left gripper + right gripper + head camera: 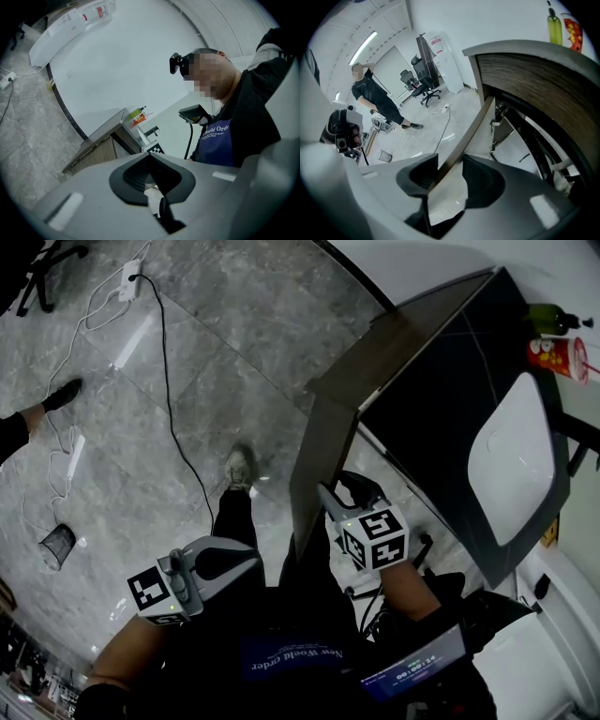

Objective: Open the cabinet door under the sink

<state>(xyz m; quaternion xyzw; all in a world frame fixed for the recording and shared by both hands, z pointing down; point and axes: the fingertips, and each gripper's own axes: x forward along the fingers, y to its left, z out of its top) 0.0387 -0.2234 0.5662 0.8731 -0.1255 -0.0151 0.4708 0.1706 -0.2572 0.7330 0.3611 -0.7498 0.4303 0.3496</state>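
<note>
The dark wood cabinet door (319, 456) under the white sink (511, 460) stands swung out toward me. My right gripper (342, 493) is at the door's free edge. In the right gripper view that door edge (473, 126) runs between the jaws of the right gripper (450, 176). It lies against the left pad, and a gap shows before the right pad. Inside the opened cabinet I see a hinge (497, 124) and pipes. My left gripper (234, 563) hangs at my left side, away from the cabinet. Seen in its own view, the left gripper (150, 171) has its pads together with nothing between them.
A green bottle (548, 320) and a red can (558, 357) stand on the dark countertop (441, 399). A black cable (169, 381) runs over the grey floor to a power strip (131, 282). A small bin (58, 545) stands left. Another person (375, 98) stands beside office chairs (419, 77).
</note>
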